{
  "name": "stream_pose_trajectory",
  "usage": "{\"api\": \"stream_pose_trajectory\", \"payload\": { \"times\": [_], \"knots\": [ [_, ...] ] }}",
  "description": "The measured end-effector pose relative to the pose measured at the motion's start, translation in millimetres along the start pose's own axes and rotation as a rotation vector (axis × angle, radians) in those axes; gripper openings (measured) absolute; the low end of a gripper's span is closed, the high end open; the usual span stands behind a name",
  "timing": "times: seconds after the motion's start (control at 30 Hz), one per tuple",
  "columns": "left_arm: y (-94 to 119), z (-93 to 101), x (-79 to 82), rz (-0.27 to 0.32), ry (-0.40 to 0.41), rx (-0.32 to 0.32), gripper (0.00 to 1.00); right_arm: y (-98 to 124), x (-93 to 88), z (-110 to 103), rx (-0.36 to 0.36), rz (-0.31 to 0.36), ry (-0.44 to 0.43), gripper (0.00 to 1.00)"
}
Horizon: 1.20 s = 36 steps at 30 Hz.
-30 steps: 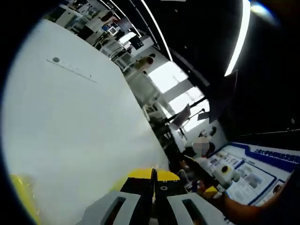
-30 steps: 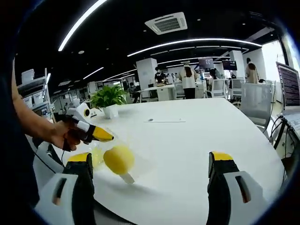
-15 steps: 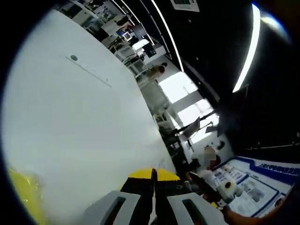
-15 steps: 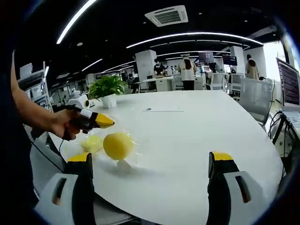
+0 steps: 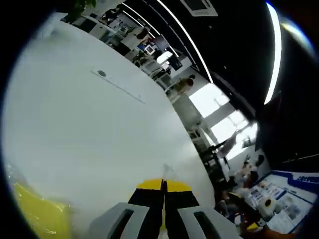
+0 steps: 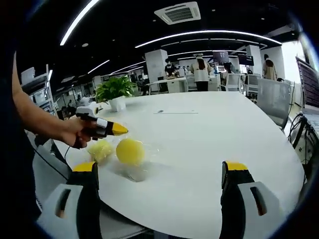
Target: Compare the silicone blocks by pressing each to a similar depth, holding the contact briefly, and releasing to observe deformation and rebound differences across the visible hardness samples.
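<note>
In the right gripper view the yellow ball-shaped sample (image 6: 130,151) is sitting on the white worktop (image 6: 209,144), w/ a paler, crumpled yellow sample (image 6: 100,149) just beside it on its left; both seem to be in clear film, edges hard to make out, and whether they're touching can't be told. A person's hand (image 6: 76,135) is holding the left gripper (image 6: 118,130) just above and left of the ball, yellow tips together, nothing visible between them; contact w/ the ball can't be told. In the left gripper view the left gripper (image 5: 163,187) is showing its jaws pressed shut w/ no gap, and a yellow blurred mass (image 5: 37,214) is being cut off at the lower left rim, too smeared to identify. The right gripper (image 6: 160,172) is standing wide open, holding nothing, near the worktop's near edge, samples between and beyond its jaws toward the left one. A potted plant (image 6: 115,93) is standing at the far left edge; a thin strip (image 6: 174,112) is lying mid-worktop. The right half of the worktop is offering open room.
</note>
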<state>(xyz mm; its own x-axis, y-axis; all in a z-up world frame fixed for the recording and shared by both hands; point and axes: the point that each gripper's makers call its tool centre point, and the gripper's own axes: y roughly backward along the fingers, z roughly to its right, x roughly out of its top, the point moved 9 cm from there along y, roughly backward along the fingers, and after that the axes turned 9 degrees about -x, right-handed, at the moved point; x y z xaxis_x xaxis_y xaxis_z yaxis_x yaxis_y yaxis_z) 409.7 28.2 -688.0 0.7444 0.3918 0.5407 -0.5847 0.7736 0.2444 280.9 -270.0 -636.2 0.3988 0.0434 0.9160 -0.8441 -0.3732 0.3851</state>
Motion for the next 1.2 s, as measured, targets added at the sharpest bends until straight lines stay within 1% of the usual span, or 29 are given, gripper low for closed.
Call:
{"api": "stream_pose_trajectory", "payload": {
  "times": [0.1, 0.2, 0.33, 0.4, 0.53, 0.57, 0.6, 0.63, 0.67, 0.7, 0.8, 0.93, 0.97, 1.0, 1.03, 1.13, 1.2],
  "knots": [
    [0.2, -9.6, -2.2, 0.008, 0.002, 0.035, 0.0, -0.4, 0.5, 0.0, 0.0, -0.001, -0.003, 0.96],
    [-0.5, -14.8, -3.8, 0.001, -0.02, 0.061, 0.0, -0.1, 0.8, -1.5, 0.0, -0.006, -0.004, 0.96],
    [-1.6, -21.1, -7.0, -0.039, -0.066, 0.092, 0.0, -0.2, -0.5, -1.5, -0.004, -0.009, -0.009, 0.96],
    [-1.6, -24.5, -7.0, -0.044, -0.073, 0.107, 0.0, -0.4, -1.6, -2.0, -0.006, -0.011, -0.012, 0.96],
    [-1.3, -33.3, -6.8, -0.063, -0.102, 0.17, 0.0, -1.8, -3.1, -5.3, -0.006, -0.016, -0.015, 0.96],
    [1.4, -35.8, -6.5, -0.087, -0.159, 0.243, 0.0, -2.3, -3.1, -5.9, -0.008, -0.014, -0.017, 0.96],
    [1.4, -35.9, -6.1, -0.104, -0.234, 0.272, 0.0, -2.8, -3.7, -6.0, -0.01, -0.015, -0.016, 0.96],
    [0.1, -35.3, -6.1, -0.106, -0.276, 0.28, 0.0, -3.4, -4.4, -6.3, -0.01, -0.017, -0.02, 0.96],
    [-0.7, -34.9, -8.1, -0.117, -0.267, 0.289, 0.0, -3.7, -4.3, -6.9, -0.011, -0.018, -0.023, 0.96],
    [-1.9, -34.7, -8.6, -0.112, -0.253, 0.285, 0.0, -4.0, -4.2, -7.5, -0.01, -0.016, -0.024, 0.96],
    [-2.1, -36.2, -8.4, -0.114, -0.273, 0.279, 0.0, -5.4, -3.6, -9.1, -0.004, -0.017, -0.015, 0.96],
    [-0.7, -43.6, -11.2, -0.123, -0.258, 0.285, 0.0, -4.8, -3.1, -8.4, -0.005, -0.013, -0.017, 0.96],
    [-0.3, -45.5, -13.1, -0.132, -0.267, 0.282, 0.0, -4.6, -3.2, -7.9, -0.006, -0.013, -0.017, 0.96],
    [0.5, -47.7, -14.6, -0.154, -0.299, 0.28, 0.0, -4.3, -3.4, -7.6, -0.007, -0.015, -0.019, 0.96],
    [1.0, -49.5, -15.1, -0.171, -0.351, 0.277, 0.0, -3.8, -3.6, -7.0, -0.009, -0.017, -0.021, 0.96],
    [-0.5, -49.3, -12.8, -0.158, -0.29, 0.279, 0.0, -2.0, -3.0, -5.8, -0.011, -0.017, -0.02, 0.96],
    [-1.7, -47.5, -12.5, -0.156, -0.293, 0.279, 0.0, -1.5, -3.4, -5.3, -0.011, -0.018, -0.019, 0.96]
  ]
}}
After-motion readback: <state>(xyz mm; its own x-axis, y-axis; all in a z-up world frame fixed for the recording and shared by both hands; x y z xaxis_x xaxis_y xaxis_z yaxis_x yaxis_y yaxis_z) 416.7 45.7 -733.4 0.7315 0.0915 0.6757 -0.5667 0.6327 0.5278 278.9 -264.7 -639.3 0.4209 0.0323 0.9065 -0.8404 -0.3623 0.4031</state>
